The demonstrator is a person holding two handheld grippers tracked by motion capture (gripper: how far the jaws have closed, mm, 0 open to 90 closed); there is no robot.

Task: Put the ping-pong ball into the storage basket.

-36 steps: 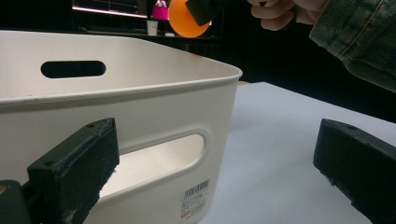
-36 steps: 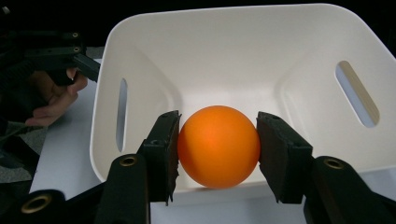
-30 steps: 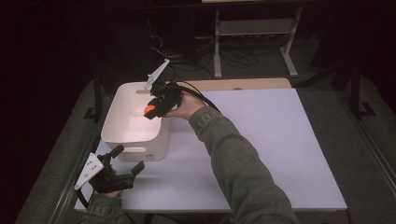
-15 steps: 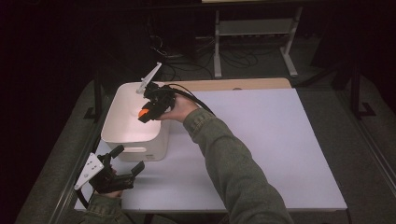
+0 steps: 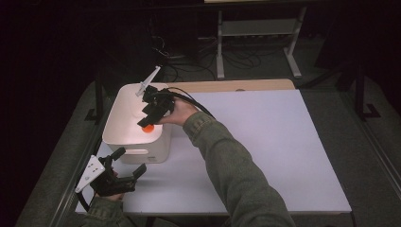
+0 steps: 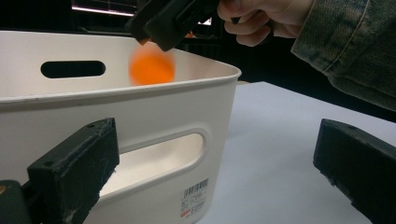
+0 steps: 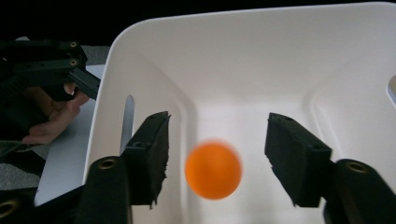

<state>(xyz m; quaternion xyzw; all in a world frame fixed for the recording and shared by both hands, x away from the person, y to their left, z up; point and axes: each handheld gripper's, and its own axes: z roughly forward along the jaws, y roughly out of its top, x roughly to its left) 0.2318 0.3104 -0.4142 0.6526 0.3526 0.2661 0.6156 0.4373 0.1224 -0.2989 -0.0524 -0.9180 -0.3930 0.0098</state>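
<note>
One orange ball, blurred, loose between the just-opened jaws of the right gripper, above the floor of one white handled bin. Left gripper, released, empty, rests beside the bin on one white tabletop. Dark room; metal stand behind. Left gripper view shows the bin's barcode label.

Blurred orange ball inside white bin

White table top, rectangular, bare over most of surface. Wooden strip along far edge. White plastic bin stands on left part near left edge, handle cutout and barcode label on near wall. Dark floor around table.
</note>
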